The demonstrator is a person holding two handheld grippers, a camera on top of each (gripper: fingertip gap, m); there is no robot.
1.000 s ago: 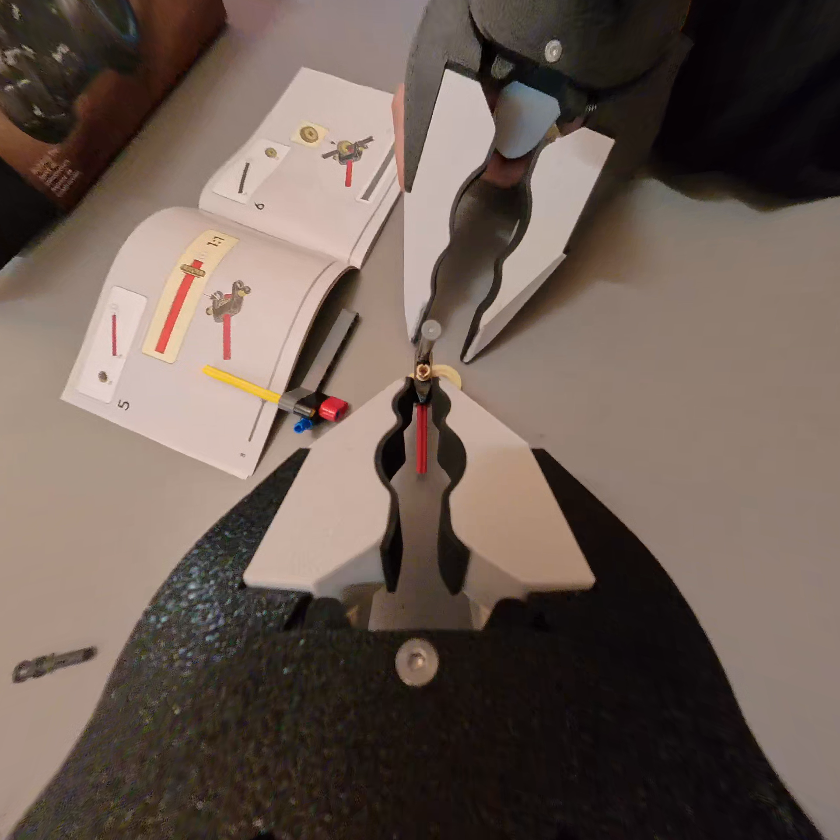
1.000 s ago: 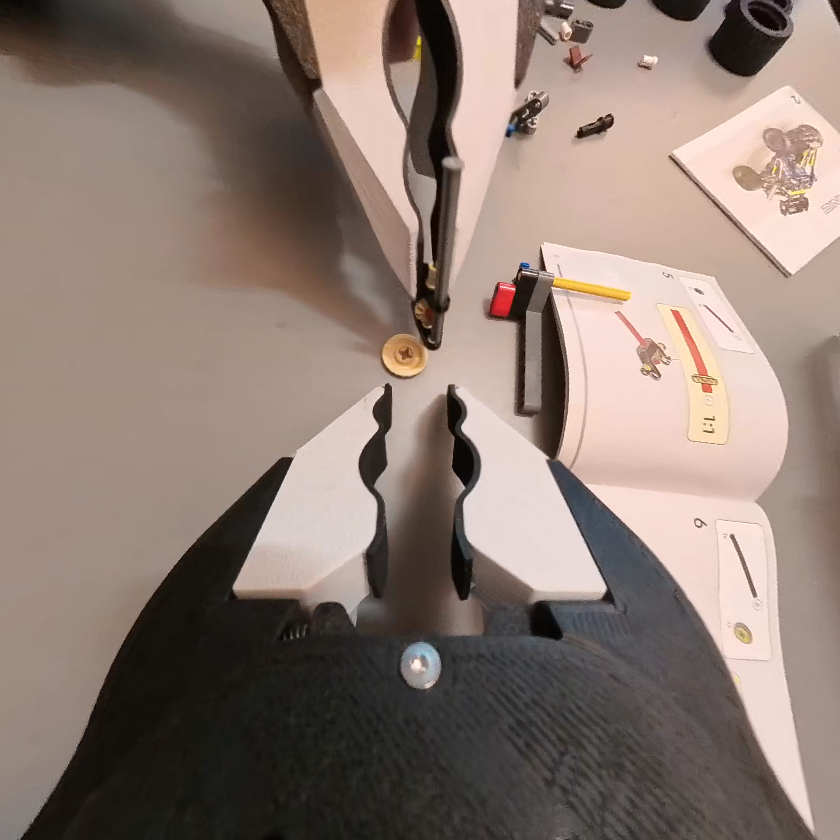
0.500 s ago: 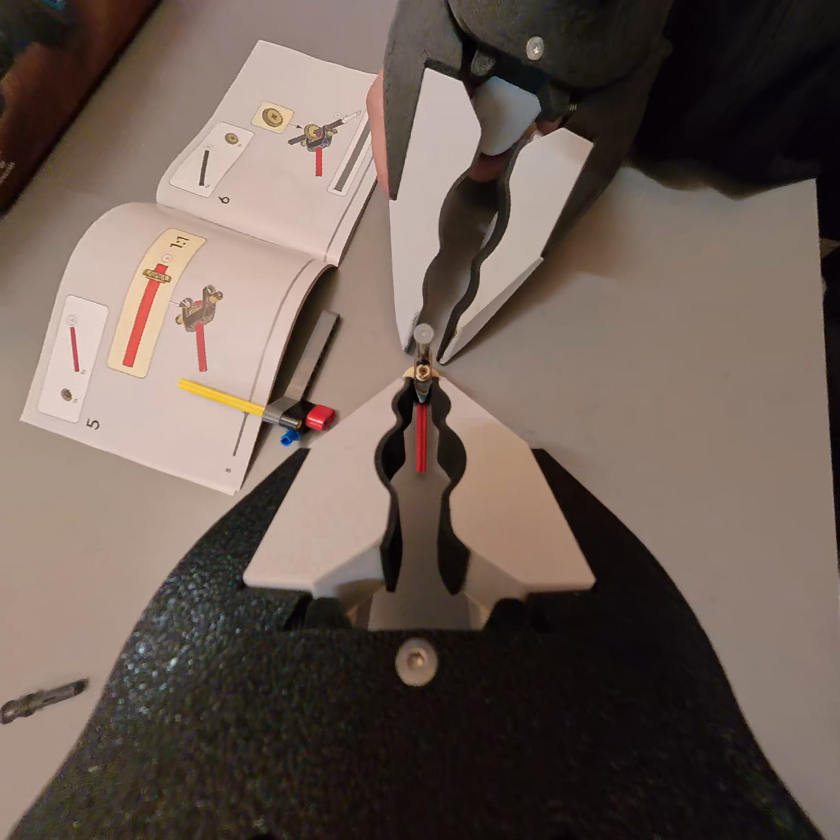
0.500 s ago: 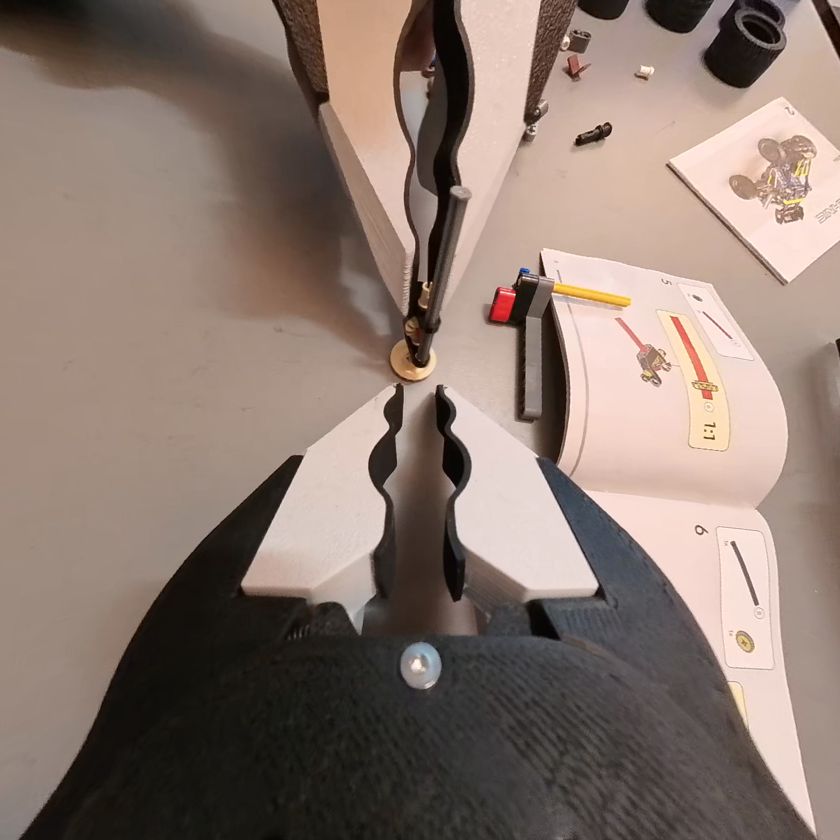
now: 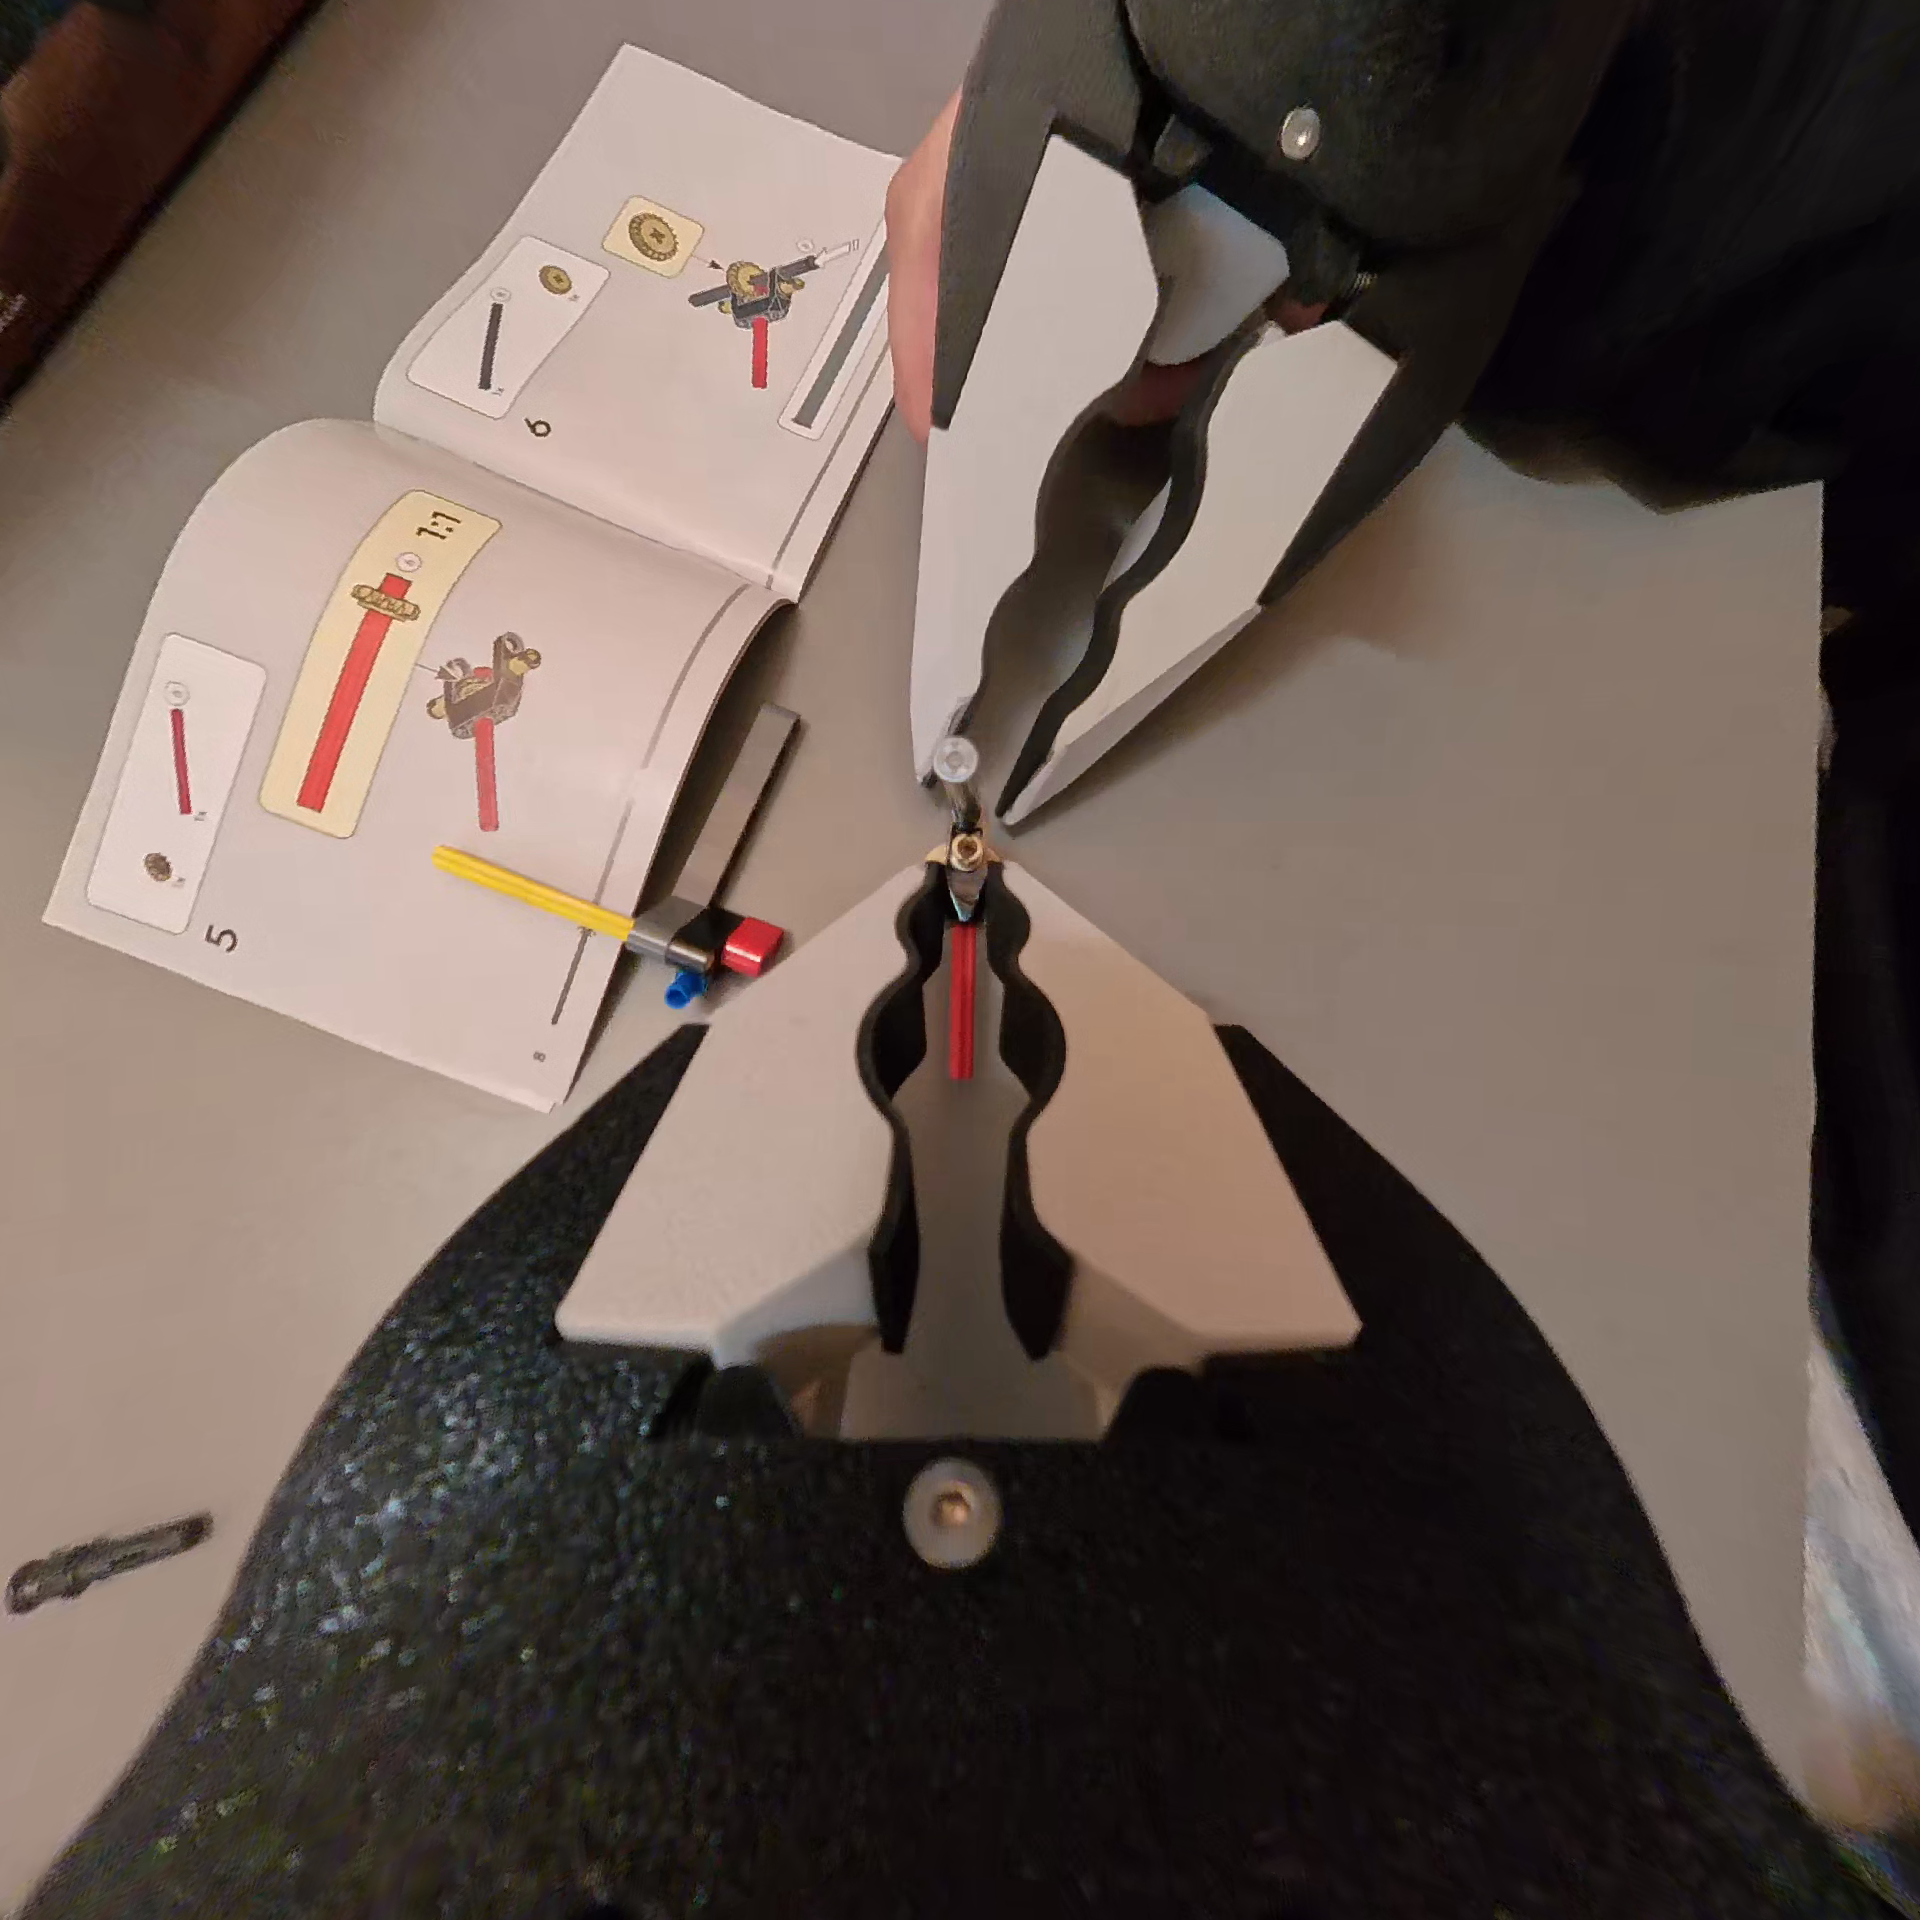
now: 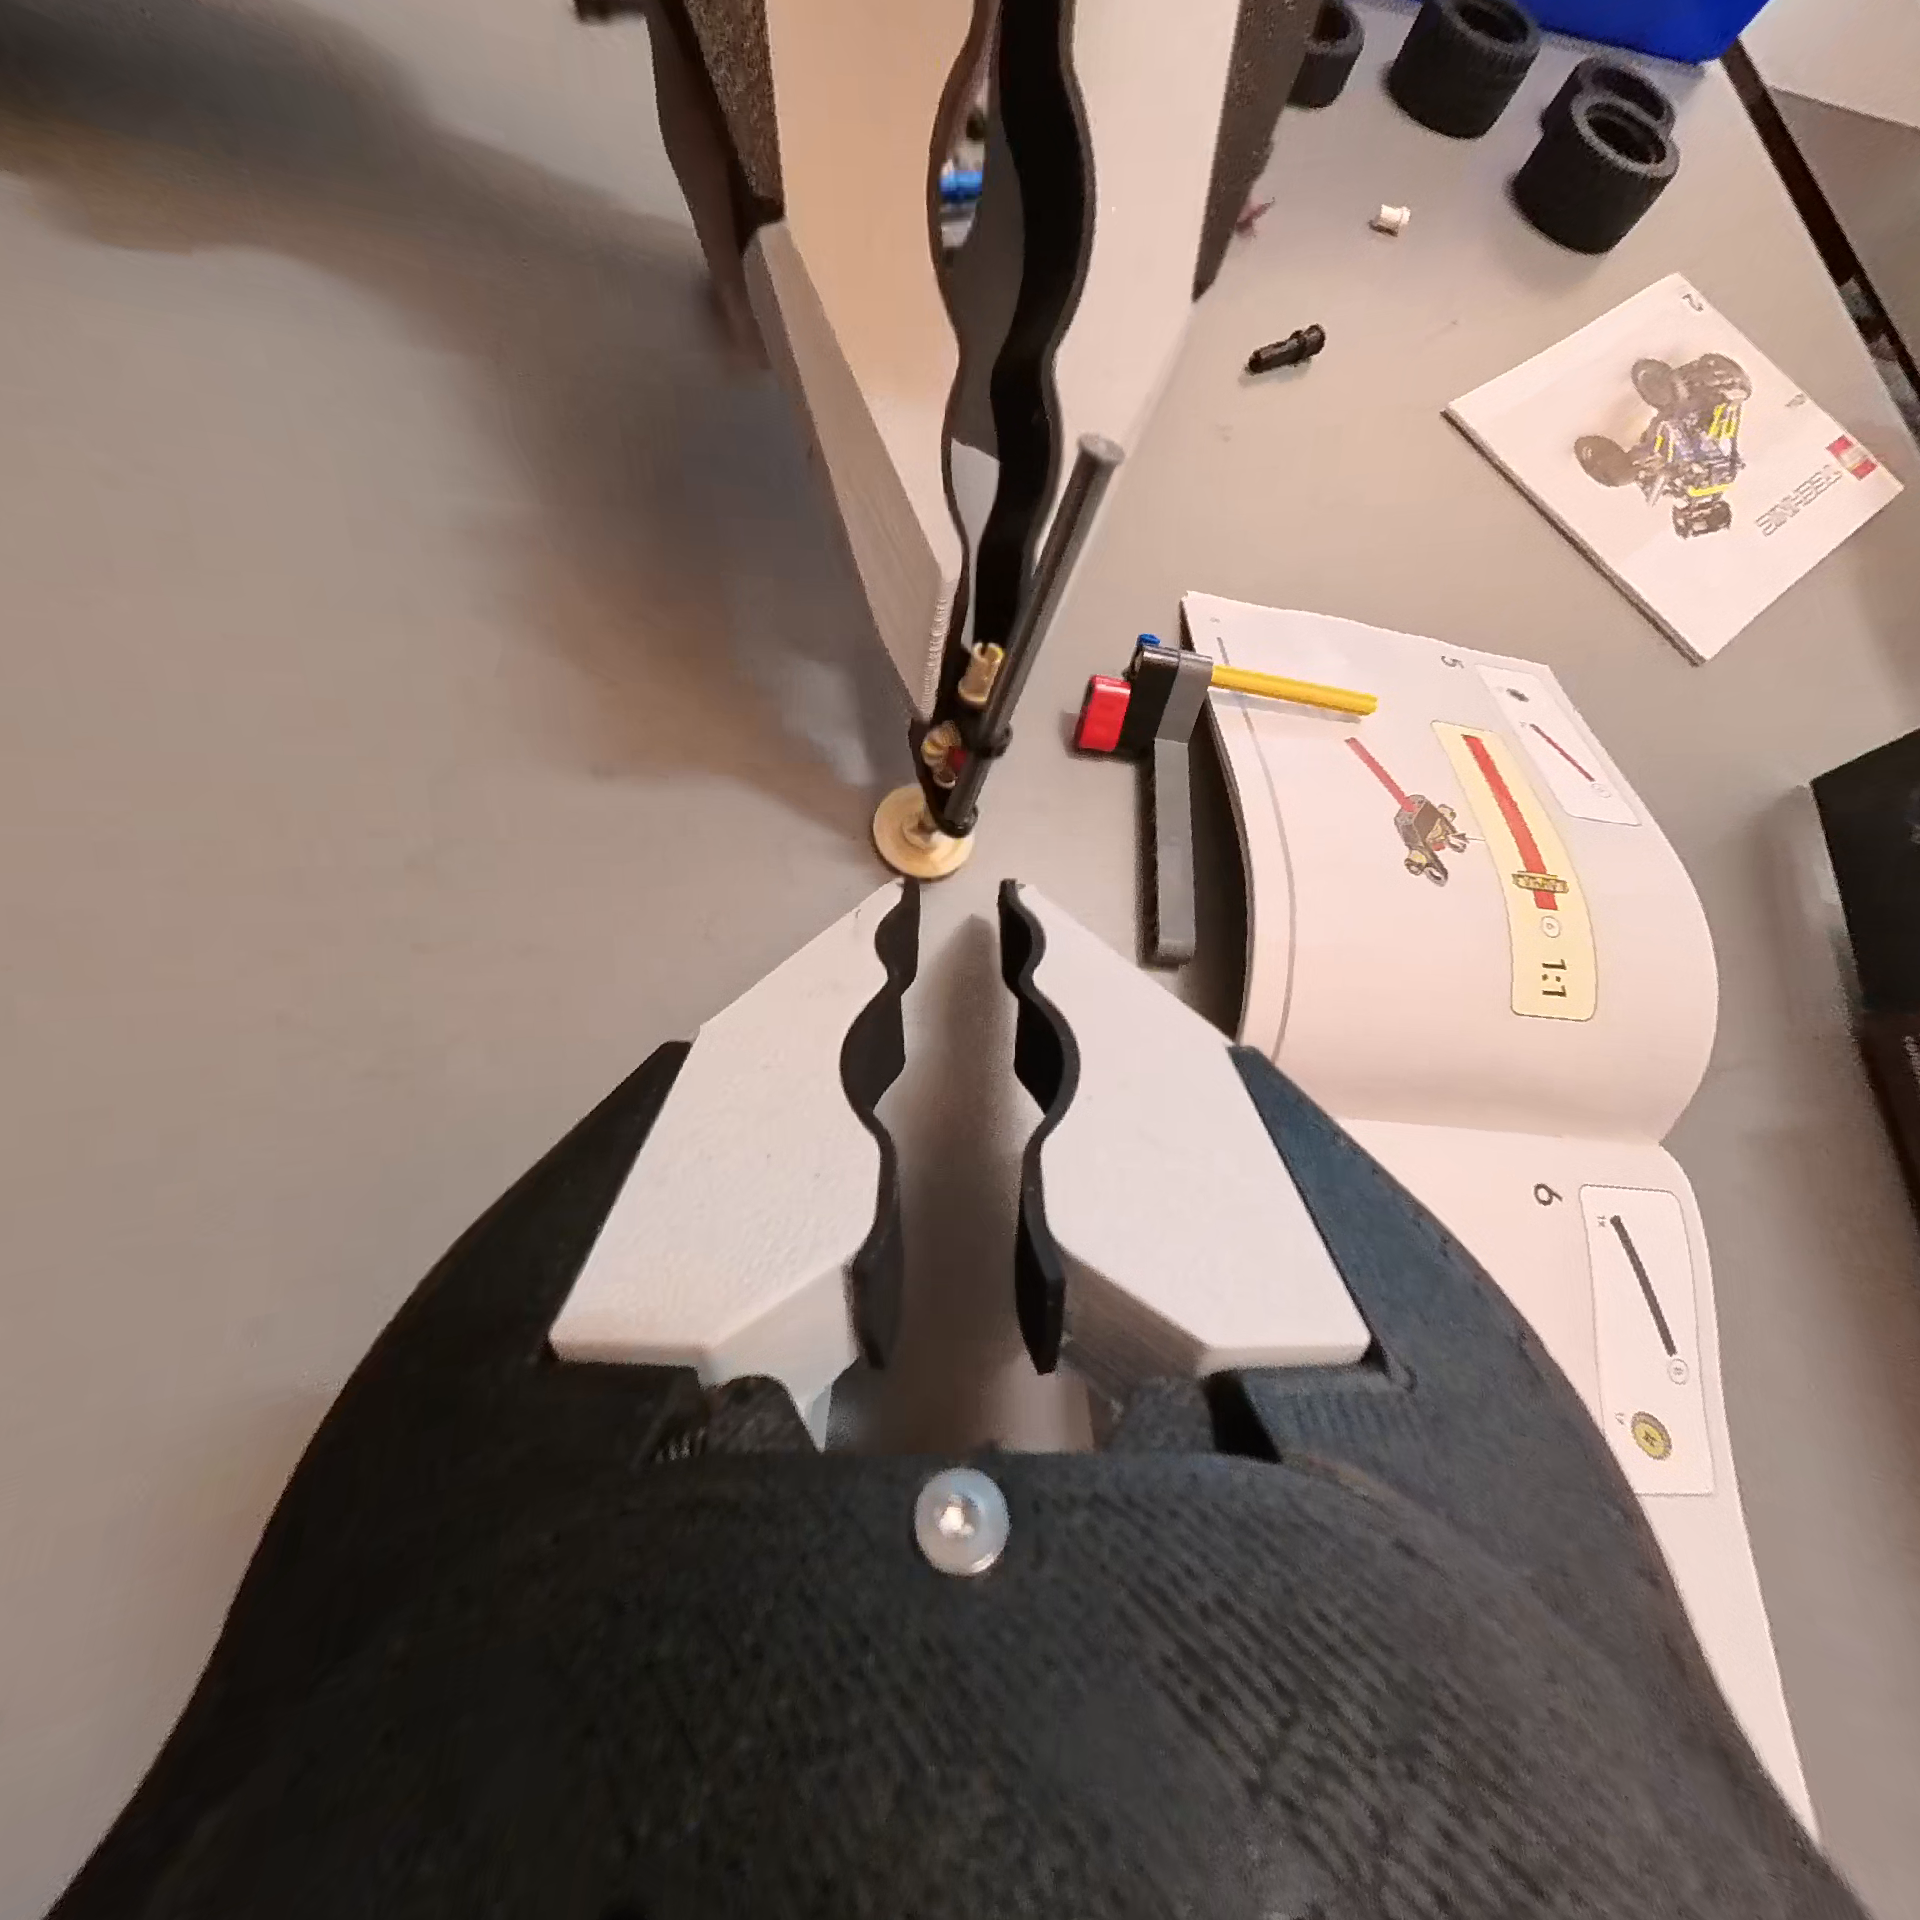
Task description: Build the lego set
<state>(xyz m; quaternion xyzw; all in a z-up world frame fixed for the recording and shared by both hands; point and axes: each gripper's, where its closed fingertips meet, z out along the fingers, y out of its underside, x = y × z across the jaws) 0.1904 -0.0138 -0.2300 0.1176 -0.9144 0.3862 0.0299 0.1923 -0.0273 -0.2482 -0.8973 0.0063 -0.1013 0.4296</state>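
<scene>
My left gripper (image 5: 961, 878) is shut on a small black lego assembly (image 6: 956, 743) with a red axle (image 5: 961, 1003) that runs back between its fingers. A long dark grey axle (image 6: 1049, 613) goes through the assembly and leans to the right. Its lower end stands on a tan gear (image 6: 923, 831) lying flat on the grey table (image 6: 416, 727). My right gripper (image 6: 958, 899) is slightly open and empty, its tips just short of the gear. It faces the left gripper (image 6: 951, 717) and also shows in the left wrist view (image 5: 966, 795).
An open instruction booklet (image 6: 1455, 935) lies beside the work spot, with a yellow-axle sub-assembly (image 6: 1174, 691) and a grey beam (image 6: 1169, 852) at its edge. Black tyres (image 6: 1595, 166), a second booklet (image 6: 1683, 468) and a black pin (image 6: 1286, 348) lie farther off. Both grippers' tips are close together, under 4 cm apart. Left tips and right tips are each some 20 centimetres from the black pin (image 6: 1286, 348). My left wrist view (image 5: 101, 1570) looks at it from another angle.
The left gripper brought the assembly over the tan gear and set the dark axle's end on it; the axle now leans more. The right gripper's fingers have narrowed a little.
</scene>
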